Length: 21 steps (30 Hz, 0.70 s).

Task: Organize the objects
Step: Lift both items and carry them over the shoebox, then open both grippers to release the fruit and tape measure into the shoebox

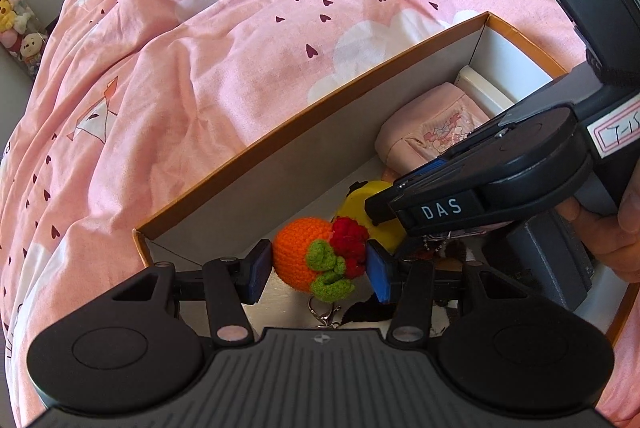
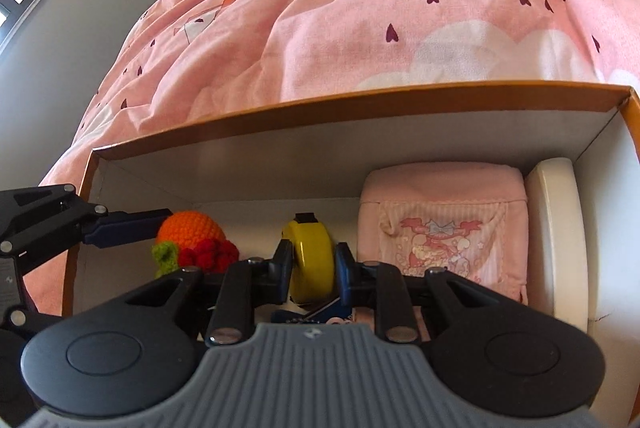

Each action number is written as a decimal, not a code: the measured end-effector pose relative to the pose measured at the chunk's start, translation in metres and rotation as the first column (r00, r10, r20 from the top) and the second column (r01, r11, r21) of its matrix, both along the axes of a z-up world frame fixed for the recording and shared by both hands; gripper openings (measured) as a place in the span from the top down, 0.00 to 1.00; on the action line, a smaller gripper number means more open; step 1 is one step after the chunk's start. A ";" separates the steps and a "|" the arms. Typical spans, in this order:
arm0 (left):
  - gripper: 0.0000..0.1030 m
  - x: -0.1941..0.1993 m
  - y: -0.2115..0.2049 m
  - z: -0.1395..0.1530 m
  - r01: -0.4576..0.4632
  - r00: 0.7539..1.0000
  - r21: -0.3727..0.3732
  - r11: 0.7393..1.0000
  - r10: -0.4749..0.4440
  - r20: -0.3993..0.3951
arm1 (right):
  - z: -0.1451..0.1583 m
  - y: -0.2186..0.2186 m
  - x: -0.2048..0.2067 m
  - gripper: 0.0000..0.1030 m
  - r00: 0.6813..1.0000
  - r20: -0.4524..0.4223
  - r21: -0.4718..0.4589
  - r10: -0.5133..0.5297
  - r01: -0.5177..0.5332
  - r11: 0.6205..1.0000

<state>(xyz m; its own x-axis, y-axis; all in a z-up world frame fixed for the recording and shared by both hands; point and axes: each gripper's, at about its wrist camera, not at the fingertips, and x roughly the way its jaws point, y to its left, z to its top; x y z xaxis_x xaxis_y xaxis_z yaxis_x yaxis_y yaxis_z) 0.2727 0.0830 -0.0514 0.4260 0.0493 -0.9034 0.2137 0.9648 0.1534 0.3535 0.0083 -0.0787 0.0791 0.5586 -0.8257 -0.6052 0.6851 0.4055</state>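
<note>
Crochet orange keychain (image 1: 306, 260), soft, light and squashy, sits at the left end of the box (image 1: 248, 156) squeezed across its round body by the left gripper (image 1: 318, 270), while the right gripper (image 2: 312, 268) pinches the hard, smooth yellow tape measure (image 2: 310, 260) beside it.

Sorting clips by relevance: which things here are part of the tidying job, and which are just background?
In the job: crocheted orange keychain in left claw; yellow tape measure in right claw; box; pink pouch.

Background: pink duvet; plush toys.
</note>
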 end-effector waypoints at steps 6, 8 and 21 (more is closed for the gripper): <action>0.44 0.000 0.001 0.001 0.013 1.000 0.022 1.000 -0.013 0.000 | 0.003 0.005 -0.002 0.77 1.000 0.026 -0.033 0.017 -0.016 0.999; 0.44 -0.001 0.001 0.002 0.019 1.000 0.030 0.999 -0.019 0.000 | 0.005 0.008 -0.005 0.77 0.998 0.053 -0.051 0.027 -0.025 0.998; 0.44 0.000 -0.003 -0.002 0.036 0.999 0.059 0.998 -0.036 -0.003 | 0.021 0.013 -0.016 0.75 0.976 0.172 -0.124 0.130 -0.109 0.986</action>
<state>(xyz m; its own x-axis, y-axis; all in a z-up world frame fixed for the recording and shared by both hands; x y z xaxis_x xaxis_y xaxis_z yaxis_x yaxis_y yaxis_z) 0.2726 0.0802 -0.0537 0.4270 0.0869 -0.9001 0.2481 0.9459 0.2091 0.3377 0.0213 -0.0576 0.1699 0.4764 -0.8627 -0.7413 0.6386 0.2066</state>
